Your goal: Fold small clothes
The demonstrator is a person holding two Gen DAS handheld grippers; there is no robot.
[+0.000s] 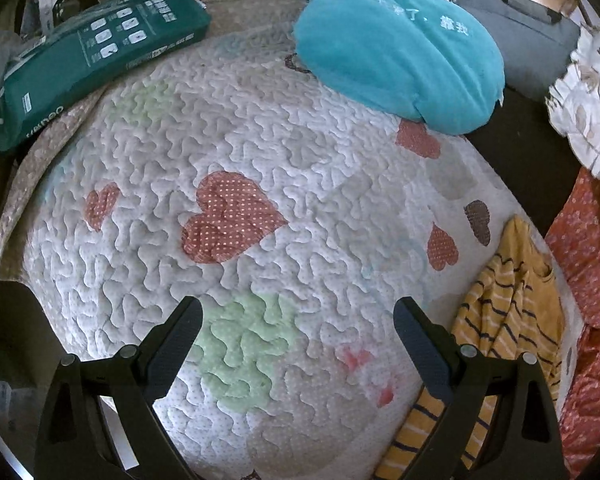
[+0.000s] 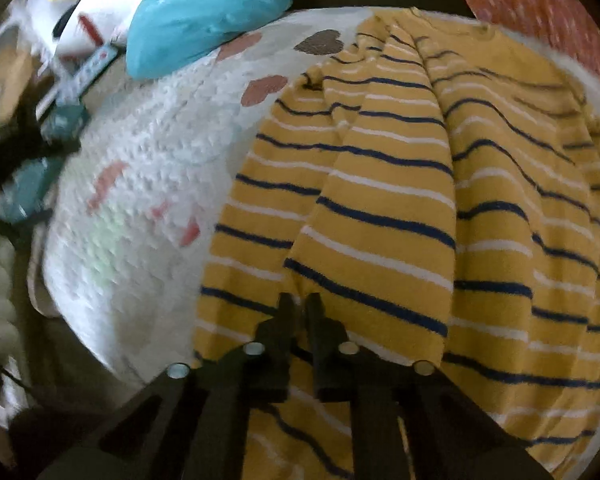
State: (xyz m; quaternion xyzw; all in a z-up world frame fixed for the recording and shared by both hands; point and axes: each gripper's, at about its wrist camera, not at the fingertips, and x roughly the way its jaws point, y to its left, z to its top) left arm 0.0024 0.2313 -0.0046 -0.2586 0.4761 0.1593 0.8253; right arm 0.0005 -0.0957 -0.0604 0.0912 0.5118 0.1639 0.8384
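Right gripper (image 2: 300, 304) has its two black fingers pinched together on a raised fold of the mustard-yellow knit garment with navy and white stripes (image 2: 400, 200), and the cloth rises to a ridge right at the fingertips. From that pinch the striped fabric fans away forward and to the right in long folds, covering the right half of the white quilted mat with heart patches (image 2: 148, 168). The right wrist view is blurred on its left side, so the clutter there is hard to read.

Over on the left, the left gripper (image 1: 298, 312) is wide apart, jaws gaping over bare quilt with a pale green patch between them. It grips nothing. The striped garment (image 1: 504, 312) lies just beside its right finger, along the mat's right edge, not between the fingers.

A teal plush cushion with white lettering (image 1: 396, 52) sits on the far edge of the mat, a dark green printed carton (image 1: 96, 56) rests at the far left, and an orange dotted fabric (image 1: 588, 292) lies off to the right.
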